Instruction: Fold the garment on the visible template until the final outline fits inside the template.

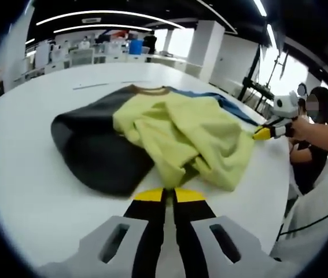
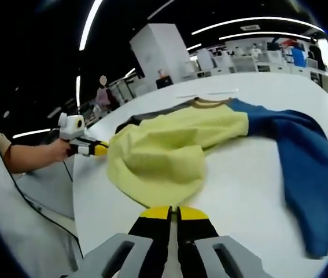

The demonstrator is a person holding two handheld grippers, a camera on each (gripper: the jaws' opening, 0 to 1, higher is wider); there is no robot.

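A garment with a pale yellow body (image 1: 181,133), a black sleeve (image 1: 94,145) and a blue sleeve (image 1: 233,107) lies bunched on the white table (image 1: 25,174). My left gripper (image 1: 169,195) is shut at the near yellow edge, and the fabric runs down into its tips. My right gripper (image 1: 262,133), held in a hand, pinches a yellow corner drawn to a point. In the right gripper view the yellow body (image 2: 164,150) reaches my right gripper (image 2: 174,213), which is shut. The left gripper (image 2: 99,149) grips the far left corner. The blue sleeve (image 2: 302,168) trails right.
A thin strip mark (image 1: 94,86) lies on the table beyond the collar. The table's edge (image 1: 279,191) curves close on the right, with a person in dark clothes (image 1: 311,156) beside it. Desks and a white pillar (image 2: 158,52) stand far behind.
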